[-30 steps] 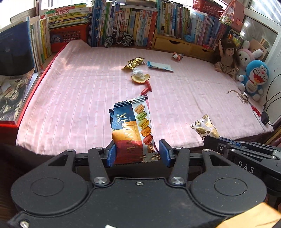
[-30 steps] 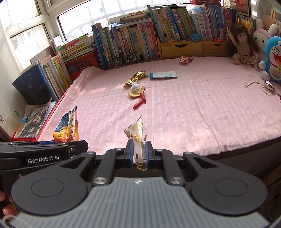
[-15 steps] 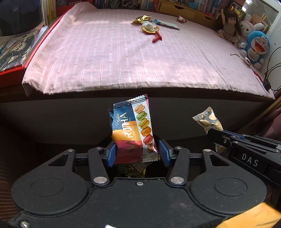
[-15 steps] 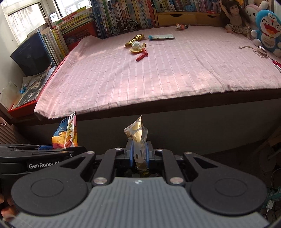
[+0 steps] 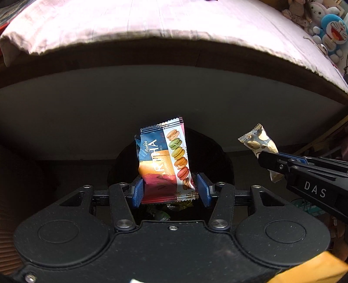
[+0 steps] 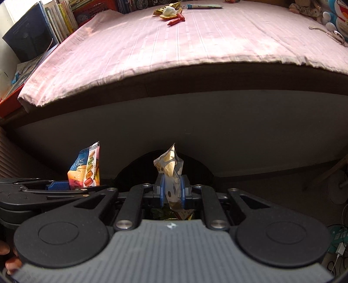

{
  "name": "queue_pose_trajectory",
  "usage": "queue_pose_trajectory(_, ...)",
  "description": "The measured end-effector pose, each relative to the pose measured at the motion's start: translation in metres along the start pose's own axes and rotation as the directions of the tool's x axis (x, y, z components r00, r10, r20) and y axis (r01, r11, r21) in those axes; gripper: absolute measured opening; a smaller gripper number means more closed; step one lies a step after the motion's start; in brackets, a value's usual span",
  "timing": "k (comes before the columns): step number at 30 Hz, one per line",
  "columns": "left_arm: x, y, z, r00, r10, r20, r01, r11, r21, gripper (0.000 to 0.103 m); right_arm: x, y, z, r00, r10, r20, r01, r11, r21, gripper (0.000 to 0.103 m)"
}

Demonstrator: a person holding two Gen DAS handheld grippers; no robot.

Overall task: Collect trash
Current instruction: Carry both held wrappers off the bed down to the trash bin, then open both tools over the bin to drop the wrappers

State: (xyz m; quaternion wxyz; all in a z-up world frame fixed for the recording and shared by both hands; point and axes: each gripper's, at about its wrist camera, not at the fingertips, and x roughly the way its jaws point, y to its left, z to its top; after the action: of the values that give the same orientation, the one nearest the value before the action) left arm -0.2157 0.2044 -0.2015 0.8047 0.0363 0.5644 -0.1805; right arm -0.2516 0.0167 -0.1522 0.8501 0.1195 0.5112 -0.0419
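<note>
Our left gripper [image 5: 169, 190] pinching a glossy, crinkle-edged macaron wrapper [image 5: 165, 161], right gripper [image 6: 171, 189] clamping a crumpled gold-spotted wrapper [image 6: 170, 174], dark round bin [image 5: 219, 156] beneath, striped pink bedsheet edge [image 6: 152, 67] beyond

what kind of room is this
Most likely a bedroom, perhaps a child's: a bed under a pink striped sheet, books lined along its far side, and a Doraemon plush toy at one corner.

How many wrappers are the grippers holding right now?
2: the macaron wrapper in the left hand-held gripper, the spotted wrapper in the right hand-held gripper. More trash lies on the bed.
</note>
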Motion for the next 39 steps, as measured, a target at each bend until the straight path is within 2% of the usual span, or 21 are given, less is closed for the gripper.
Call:
queue_pose_trajectory(13,0.145,0.024,-0.046,0.997,0.013,-0.074,-0.013,1.0,-0.004,0.048,0.132,-0.019,-0.066,0.997,0.03,-0.065,-0.031,0.999,-0.017,0.019)
queue_pose_trajectory(19,0.183,0.026,-0.056,0.995,0.01,-0.101,-0.01,1.0,-0.002,0.048,0.167,-0.027,-0.079,0.994,0.053,-0.099,-0.057,0.998,-0.034,0.02)
queue_pose_trajectory(27,0.211,0.028,-0.069,0.992,0.012,-0.129,-0.01,1.0,0.011,0.049,0.193,-0.035,-0.082,0.99,0.045,-0.13,-0.051,0.998,-0.046,0.024)
queue_pose_trajectory(29,0.214,0.03,-0.071,0.991,0.012,-0.136,-0.012,1.0,0.002,0.05,0.199,-0.035,-0.086,0.99,0.044,-0.132,-0.05,0.998,-0.045,0.038)
queue_pose_trajectory(31,0.217,0.033,-0.072,0.991,0.018,-0.136,-0.018,1.0,-0.002,0.054,0.2,-0.036,-0.088,0.991,0.043,-0.126,-0.049,0.998,-0.039,0.045)
queue_pose_trajectory(32,0.219,0.032,-0.074,0.991,0.026,-0.134,-0.027,1.0,-0.005,0.059,0.2,-0.036,-0.088,0.991,0.045,-0.125,-0.05,0.998,-0.037,0.051)
queue_pose_trajectory(36,0.216,0.035,-0.072,0.991,0.047,-0.123,-0.048,0.999,-0.007,0.076,0.2,-0.036,-0.087,0.992,0.045,-0.119,-0.048,0.999,-0.023,0.06)
queue_pose_trajectory(39,0.21,0.037,-0.072,0.993,0.06,-0.103,-0.06,0.998,0.004,0.08,0.196,-0.034,-0.084,0.992,0.043,-0.115,-0.046,0.999,-0.023,0.064)
